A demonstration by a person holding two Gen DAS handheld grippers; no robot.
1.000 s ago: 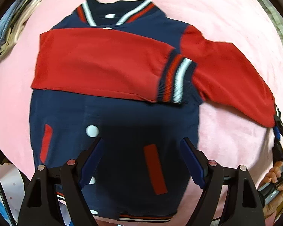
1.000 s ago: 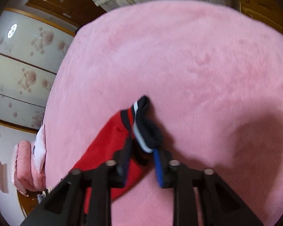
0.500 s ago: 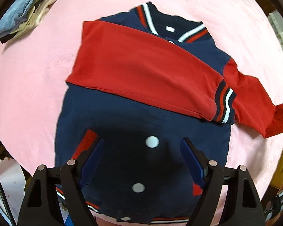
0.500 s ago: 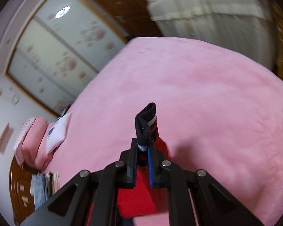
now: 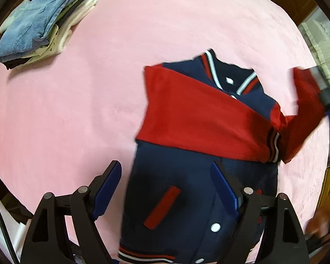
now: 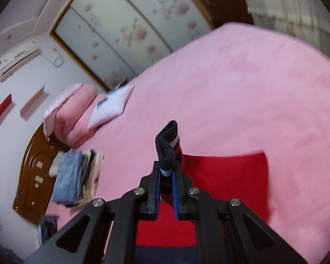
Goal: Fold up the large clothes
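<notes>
A navy varsity jacket (image 5: 187, 187) with red sleeves lies face up on the pink bed. One red sleeve (image 5: 198, 118) is folded across its chest. My left gripper (image 5: 167, 182) is open and empty, hovering above the jacket's lower left edge. My right gripper (image 6: 166, 182) is shut on the striped cuff (image 6: 168, 147) of the other red sleeve (image 6: 226, 176), lifted above the jacket. That raised sleeve also shows at the right in the left wrist view (image 5: 305, 114).
A stack of folded clothes (image 5: 39, 26) with denim on top sits at the bed's far left, also in the right wrist view (image 6: 74, 178). Pillows (image 6: 77, 110), a wooden headboard (image 6: 30, 171) and wardrobe doors (image 6: 125, 33) lie beyond.
My right gripper has lifted the sleeve cuff off the bed and swung it up over the jacket. The left gripper has shifted left, staying open.
</notes>
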